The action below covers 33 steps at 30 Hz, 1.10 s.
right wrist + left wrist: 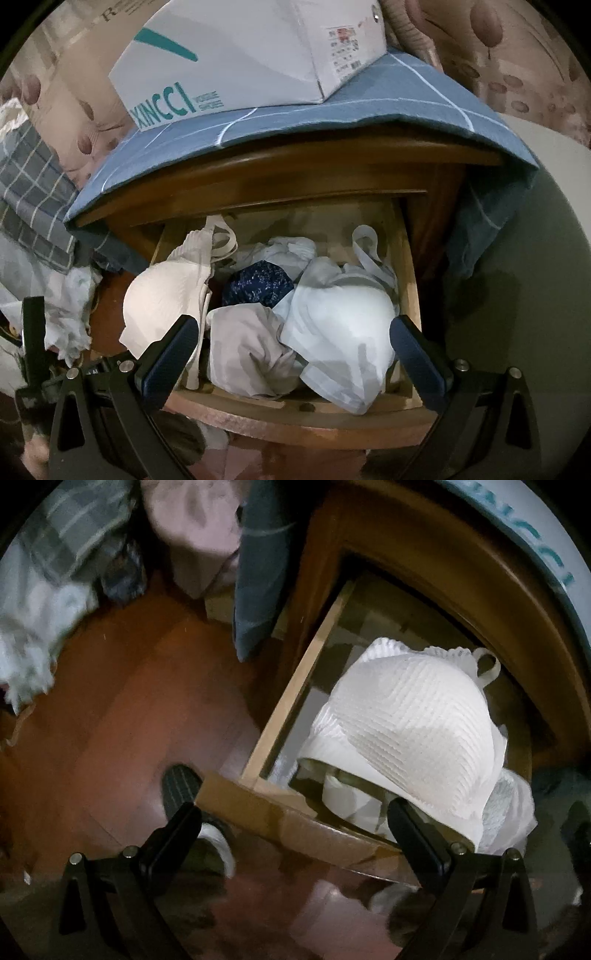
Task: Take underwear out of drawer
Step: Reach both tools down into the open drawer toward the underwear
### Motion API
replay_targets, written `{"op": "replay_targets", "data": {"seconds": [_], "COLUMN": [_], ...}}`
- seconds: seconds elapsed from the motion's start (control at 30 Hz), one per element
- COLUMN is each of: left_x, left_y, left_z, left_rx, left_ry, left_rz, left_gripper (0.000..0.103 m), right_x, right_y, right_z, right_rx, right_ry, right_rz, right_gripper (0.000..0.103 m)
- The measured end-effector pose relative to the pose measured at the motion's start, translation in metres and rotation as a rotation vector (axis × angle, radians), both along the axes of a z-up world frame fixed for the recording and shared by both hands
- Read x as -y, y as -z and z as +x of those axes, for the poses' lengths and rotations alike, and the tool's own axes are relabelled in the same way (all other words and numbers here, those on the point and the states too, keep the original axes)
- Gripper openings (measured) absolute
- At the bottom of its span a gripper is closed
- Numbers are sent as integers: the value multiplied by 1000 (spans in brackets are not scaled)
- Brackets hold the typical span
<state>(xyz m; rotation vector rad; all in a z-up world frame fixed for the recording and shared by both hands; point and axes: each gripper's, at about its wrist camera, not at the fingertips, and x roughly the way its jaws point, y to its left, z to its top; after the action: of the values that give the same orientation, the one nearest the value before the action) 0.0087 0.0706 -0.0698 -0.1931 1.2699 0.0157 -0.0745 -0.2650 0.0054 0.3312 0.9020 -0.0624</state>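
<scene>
The wooden drawer (410, 280) stands pulled open and is full of underwear. In the right wrist view a white ribbed bra (166, 291) hangs over its left side, a pale blue bra (343, 332) lies at the right, a grey-white garment (251, 343) sits in the middle, and a dark blue patterned piece (258, 284) lies behind. My right gripper (295, 354) is open, just above the drawer's front, with the grey-white garment and the blue bra between its fingers. My left gripper (291, 827) is open over the drawer's front corner (258, 805); the white ribbed bra (410, 734) lies past its right finger.
The nightstand top carries a blue checked cloth (332, 107) and a white XINCCI box (236, 62). Red-brown floor (110, 709) lies left of the drawer. Bedding and crumpled clothes (44, 602) lie at the left. A shoe (184, 786) shows below the left gripper.
</scene>
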Motion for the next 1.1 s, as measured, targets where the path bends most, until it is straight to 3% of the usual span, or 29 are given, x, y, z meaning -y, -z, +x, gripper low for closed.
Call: {"op": "replay_targets", "data": {"seconds": [0.23,0.4,0.5,0.73,1.1], "left_x": [-1,16,20,13,-8], "left_y": [1,-10,-13,-28,-59], "left_z": [1,-1,-1,-11,5], "left_rx": [-28,45,53,56,118], "left_ry": [-6,69,95,124,170], "left_rz": [-26,102,140,118,39], "left_gripper": [103,103,102,102,102], "right_x": [-2,-16,-19,-14,-36], "right_y": [7,10,15,31,46], "right_z": [3,5,8,16,35], "right_rx": [-46,-66,-88,-150,-249], "right_ry": [-31,-120,-121,-119,-140], "right_rz": [47,96,112,213,150], "right_gripper": [103,103,103,86,85]}}
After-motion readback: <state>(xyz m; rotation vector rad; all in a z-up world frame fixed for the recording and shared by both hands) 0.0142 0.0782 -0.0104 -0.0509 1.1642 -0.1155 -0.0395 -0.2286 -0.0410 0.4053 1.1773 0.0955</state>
